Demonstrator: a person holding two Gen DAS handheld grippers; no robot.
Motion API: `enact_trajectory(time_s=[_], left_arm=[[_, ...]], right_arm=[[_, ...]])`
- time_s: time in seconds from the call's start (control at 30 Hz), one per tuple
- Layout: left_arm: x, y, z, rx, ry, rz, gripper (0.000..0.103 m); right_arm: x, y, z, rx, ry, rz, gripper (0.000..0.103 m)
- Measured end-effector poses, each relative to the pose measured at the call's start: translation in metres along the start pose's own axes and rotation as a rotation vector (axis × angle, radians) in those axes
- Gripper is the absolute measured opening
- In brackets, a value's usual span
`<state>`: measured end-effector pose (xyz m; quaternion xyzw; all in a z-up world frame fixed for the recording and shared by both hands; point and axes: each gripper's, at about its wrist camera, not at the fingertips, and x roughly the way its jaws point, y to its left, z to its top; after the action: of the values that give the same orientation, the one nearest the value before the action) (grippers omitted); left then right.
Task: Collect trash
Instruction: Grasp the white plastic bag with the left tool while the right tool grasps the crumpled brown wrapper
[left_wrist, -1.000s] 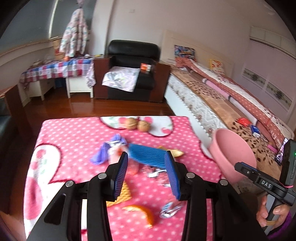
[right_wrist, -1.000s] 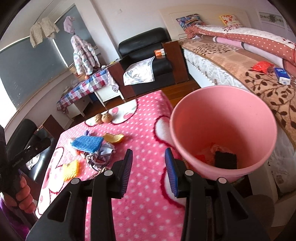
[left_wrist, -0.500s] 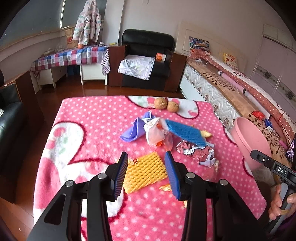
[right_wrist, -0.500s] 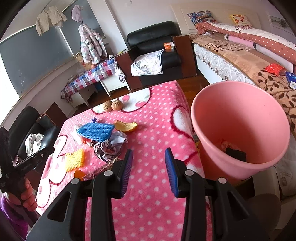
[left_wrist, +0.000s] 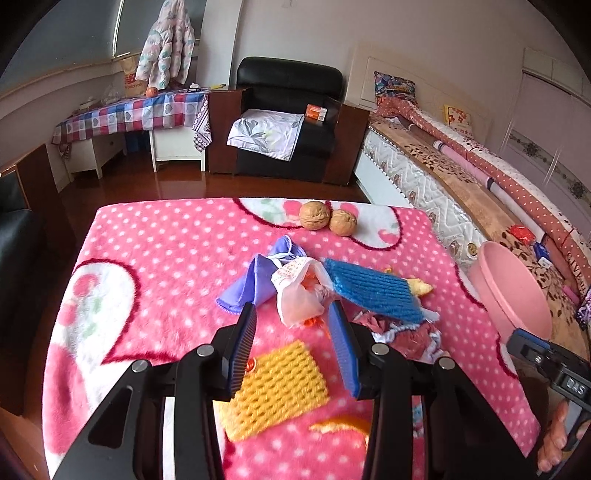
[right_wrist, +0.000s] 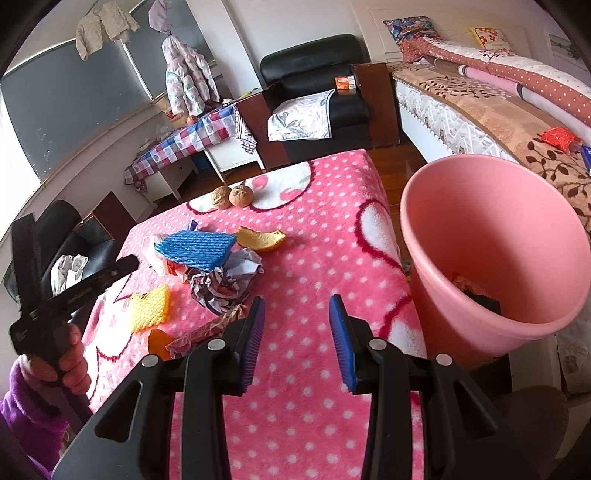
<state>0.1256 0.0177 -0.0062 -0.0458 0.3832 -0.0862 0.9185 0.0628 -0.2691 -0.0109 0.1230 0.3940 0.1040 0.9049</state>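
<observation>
1. Left wrist view: left gripper (left_wrist: 291, 323) hangs above the pink polka-dot blanket (left_wrist: 155, 258), fingers apart, nothing clamped between the blue pads.
2. Seen past its fingertips: white plastic bag (left_wrist: 299, 295), crumpled, lying against a purple cloth (left_wrist: 251, 288) on its left and a blue foam net (left_wrist: 373, 291) on its right.
3. Yellow foam net (left_wrist: 277, 387) lies flat on the blanket below the fingers, nearer the camera; an orange peel scrap (left_wrist: 340, 426) sits just beyond it toward the lower edge.
4. Crumpled printed paper (left_wrist: 402, 334) lies under the near end of the blue net. Another peel piece (left_wrist: 419, 286) shows at the net's far side.
5. Two walnuts (left_wrist: 327, 218) sit side by side, touching, near the far edge of the blanket, well apart from the trash pile.
6. Right wrist view: right gripper (right_wrist: 297, 330) also has fingers apart and holds nothing; bare blanket between the pads.
7. Pink bin (right_wrist: 495, 254) stands beside the blanket's right edge, tilted in view, with dark and orange items at its bottom.
8. Person's hand (right_wrist: 66, 365) in a purple sleeve (right_wrist: 26, 417) grips the left tool's handle at the frame's left.
</observation>
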Motion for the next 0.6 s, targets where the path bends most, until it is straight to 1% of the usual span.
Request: enact_trajectory(time_s=[0.1, 0.2, 0.23, 0.27, 0.33, 0.43, 0.5, 0.53, 0.6], left_arm=[[0.011, 0.0, 0.004, -0.005, 0.005, 0.0, 0.038], [0.019, 0.0, 0.007, -0.007, 0.005, -0.002, 0.038], [0.022, 0.0, 0.008, -0.007, 0.008, -0.006, 0.031], [0.025, 0.0, 0.008, -0.006, 0.014, -0.009, 0.023], [0.03, 0.002, 0.007, -0.012, 0.025, -0.014, 0.019], [0.028, 0.003, 0.006, -0.018, 0.015, -0.037, 0.015], [0.025, 0.003, 0.005, -0.016, 0.007, -0.044, 0.014], [0.022, 0.003, 0.003, -0.015, 0.003, -0.05, 0.014], [0.016, 0.005, 0.002, -0.022, -0.009, -0.061, 0.013]], right_arm=[[0.004, 0.004, -0.001, -0.002, 0.025, 0.05, 0.037], [0.012, 0.01, -0.001, 0.008, 0.072, 0.12, 0.037], [0.016, 0.013, -0.001, 0.017, 0.096, 0.146, 0.037], [0.02, 0.014, -0.001, 0.024, 0.116, 0.161, 0.037], [0.029, 0.018, -0.001, 0.047, 0.152, 0.179, 0.037], [0.04, 0.022, -0.001, 0.085, 0.199, 0.209, 0.037], [0.048, 0.027, -0.002, 0.106, 0.23, 0.226, 0.042], [0.052, 0.031, -0.002, 0.111, 0.24, 0.23, 0.049], [0.057, 0.038, -0.003, 0.099, 0.256, 0.218, 0.05]])
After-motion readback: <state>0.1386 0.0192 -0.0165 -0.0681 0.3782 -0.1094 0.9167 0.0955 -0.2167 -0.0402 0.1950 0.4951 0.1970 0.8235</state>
